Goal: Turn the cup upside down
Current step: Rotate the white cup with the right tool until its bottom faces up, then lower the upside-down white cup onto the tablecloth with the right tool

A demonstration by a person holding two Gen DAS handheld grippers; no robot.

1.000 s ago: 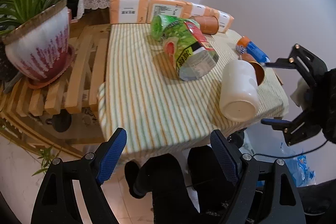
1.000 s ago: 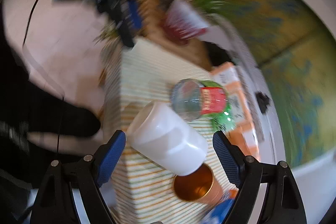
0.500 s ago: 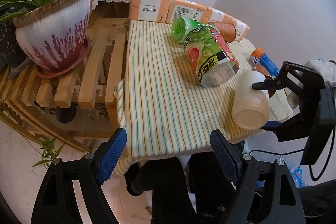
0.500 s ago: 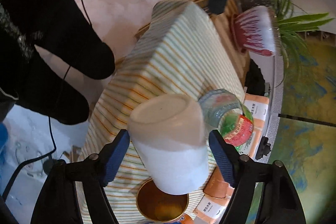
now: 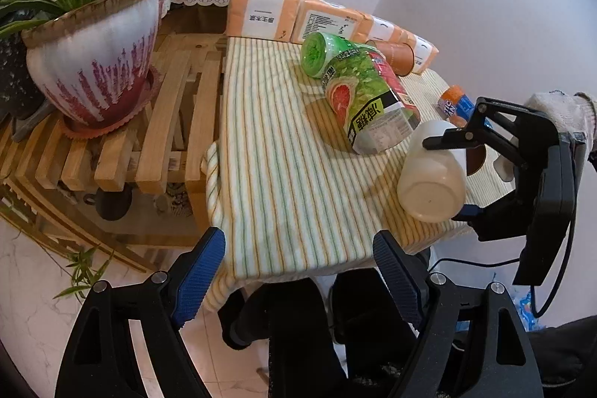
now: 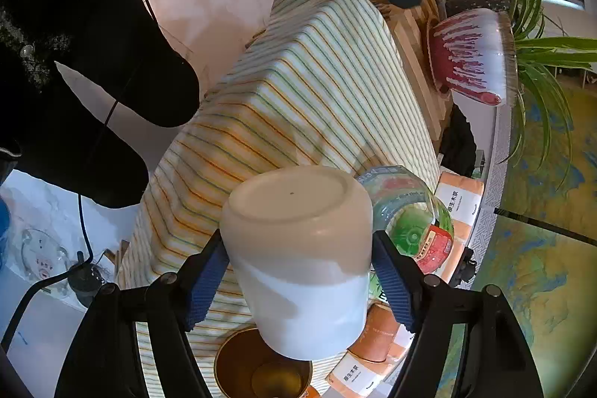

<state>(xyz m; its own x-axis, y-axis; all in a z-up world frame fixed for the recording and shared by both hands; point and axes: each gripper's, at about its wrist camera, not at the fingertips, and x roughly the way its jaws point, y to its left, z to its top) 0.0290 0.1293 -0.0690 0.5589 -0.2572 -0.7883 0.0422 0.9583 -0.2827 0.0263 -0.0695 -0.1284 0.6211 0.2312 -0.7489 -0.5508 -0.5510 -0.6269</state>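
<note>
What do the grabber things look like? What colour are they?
Both are black frames with round silver bolts. The left gripper has two fingers with ridged blue pads. The right gripper looks the same, with ribbed blue pads. A black cable hangs from it, and the hand behind wears a pale knitted glove.

Right gripper (image 6: 298,271) closed in around white cup (image 6: 298,256), pads now touching; cup's base turned toward camera.

Bottle (image 5: 367,99) label: "减糖". Orange packs (image 5: 263,13): "原生木浆".
</note>
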